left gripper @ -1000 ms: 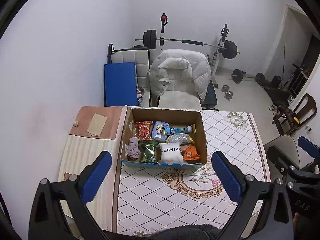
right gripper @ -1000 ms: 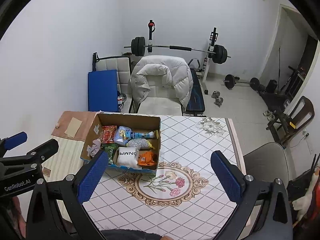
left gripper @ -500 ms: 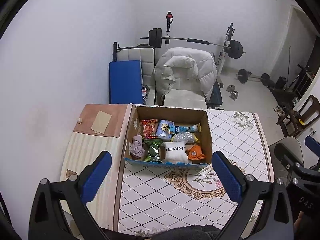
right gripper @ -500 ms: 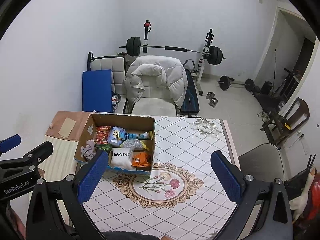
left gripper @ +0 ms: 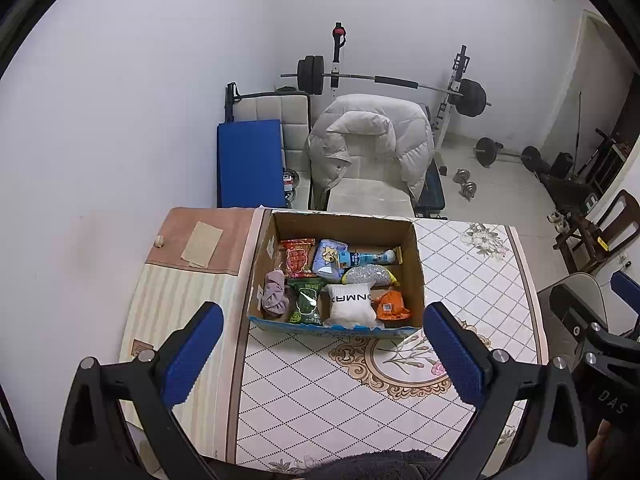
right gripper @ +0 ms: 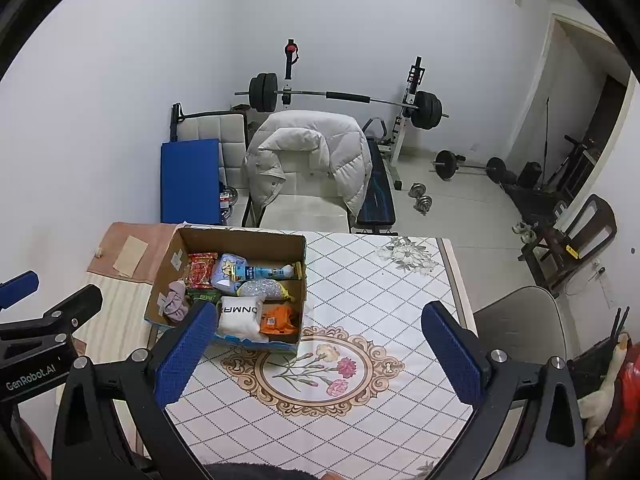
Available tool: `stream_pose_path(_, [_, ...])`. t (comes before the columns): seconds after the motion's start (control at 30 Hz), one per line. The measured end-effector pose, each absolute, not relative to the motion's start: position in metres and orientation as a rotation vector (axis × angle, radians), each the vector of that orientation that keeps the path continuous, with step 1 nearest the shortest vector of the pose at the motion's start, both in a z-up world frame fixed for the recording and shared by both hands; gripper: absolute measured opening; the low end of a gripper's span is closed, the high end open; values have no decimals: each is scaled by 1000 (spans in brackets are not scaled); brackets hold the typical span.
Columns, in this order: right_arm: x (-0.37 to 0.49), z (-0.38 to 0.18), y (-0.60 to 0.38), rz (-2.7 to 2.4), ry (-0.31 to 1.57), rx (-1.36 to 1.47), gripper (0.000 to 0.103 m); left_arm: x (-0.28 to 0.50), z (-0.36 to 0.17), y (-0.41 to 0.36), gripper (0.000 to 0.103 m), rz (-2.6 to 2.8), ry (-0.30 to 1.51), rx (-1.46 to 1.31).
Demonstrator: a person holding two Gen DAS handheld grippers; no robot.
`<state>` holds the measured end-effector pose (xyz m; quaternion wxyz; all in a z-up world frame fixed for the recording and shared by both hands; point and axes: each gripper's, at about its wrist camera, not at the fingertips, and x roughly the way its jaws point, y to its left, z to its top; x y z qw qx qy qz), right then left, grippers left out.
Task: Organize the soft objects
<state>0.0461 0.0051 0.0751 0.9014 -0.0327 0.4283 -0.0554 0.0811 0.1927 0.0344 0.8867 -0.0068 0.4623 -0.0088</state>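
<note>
The left tool (left gripper: 320,356) is spread wide, empty, above the table (left gripper: 352,400). Ahead sits the cardboard box (left gripper: 340,224), long axis running left to right, open top upward. Inside, a white pouch (left gripper: 351,306) reads "DNMR" mirrored; other labels are illegible. The right tool (right gripper: 316,352) is spread wide, empty.

Both wrist views high above the table (left gripper: 360,400), angled down, sharing the cardboard box (right gripper: 240,240)

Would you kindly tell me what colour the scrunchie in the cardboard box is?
The scrunchie is dusty pink-mauve; the left wrist view shows it best.
</note>
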Motion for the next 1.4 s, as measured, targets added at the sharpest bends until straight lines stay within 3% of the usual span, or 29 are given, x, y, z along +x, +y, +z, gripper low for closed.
stream_pose_path(1.4, [58,69,-5,-97,905,-80,103,90,23,197,103,-26,988,-4])
